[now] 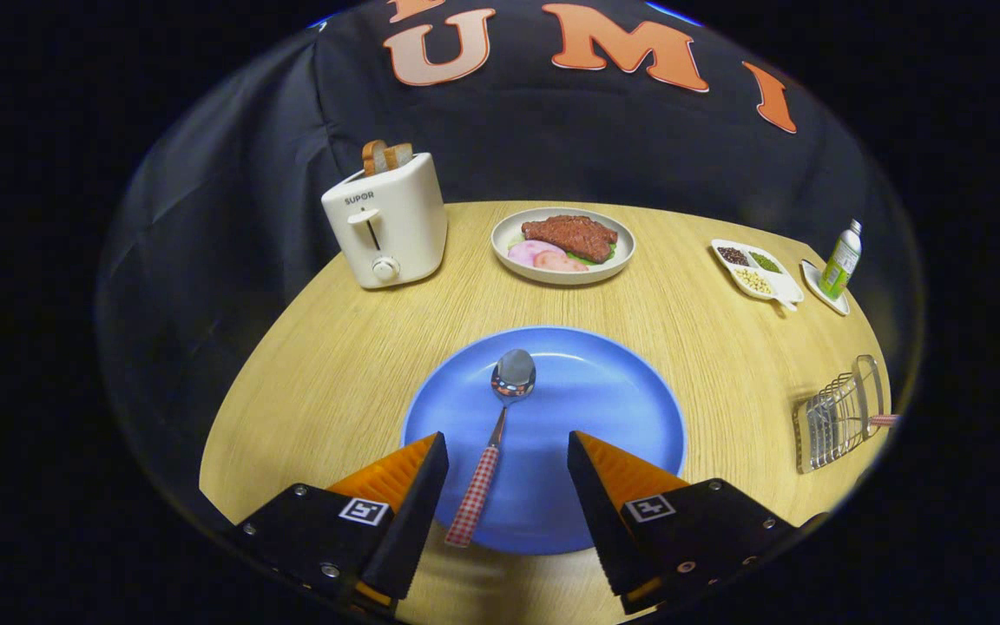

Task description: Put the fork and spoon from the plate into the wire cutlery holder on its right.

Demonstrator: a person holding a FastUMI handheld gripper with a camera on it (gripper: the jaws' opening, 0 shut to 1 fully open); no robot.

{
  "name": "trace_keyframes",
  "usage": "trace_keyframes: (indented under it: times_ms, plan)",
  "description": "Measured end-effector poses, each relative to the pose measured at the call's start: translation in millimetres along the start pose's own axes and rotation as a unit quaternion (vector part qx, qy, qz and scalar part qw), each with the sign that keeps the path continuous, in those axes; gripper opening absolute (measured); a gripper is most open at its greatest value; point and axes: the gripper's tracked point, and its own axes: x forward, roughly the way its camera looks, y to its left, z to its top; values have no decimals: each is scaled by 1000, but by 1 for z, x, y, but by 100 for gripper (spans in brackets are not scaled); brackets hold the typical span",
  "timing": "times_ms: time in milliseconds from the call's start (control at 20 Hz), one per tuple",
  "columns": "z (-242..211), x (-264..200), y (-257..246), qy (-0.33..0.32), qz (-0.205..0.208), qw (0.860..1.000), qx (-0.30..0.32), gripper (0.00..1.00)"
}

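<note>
gripper view: fingers [507, 460] spread apart around spoon [495, 438] on blue plate [621, 408].

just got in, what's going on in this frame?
A person is working a handheld gripper over a blue plate on a wooden table. Its fingers are open, and the checked handle of a spoon lying on the plate sits between them, not yet grasped. One checked-handled utensil already sits in the wire cutlery holder to the plate's right; it is too small to tell if it is the fork. Beyond the plate stand a toaster and a plate of food.
</note>
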Motion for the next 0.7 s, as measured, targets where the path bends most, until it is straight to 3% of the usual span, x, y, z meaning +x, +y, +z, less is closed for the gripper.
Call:
trace_keyframes:
  times_ms: [150,300,500,700]
  plan:
    - [-13,16,4,17,-8,1000,2,73]
    - [-22,24,5,25,-11,1000,8,45]
    - [-23,25,-2,19,-30,999,4,15]
    - [-22,25,-2,22,-12,1000,17,8]
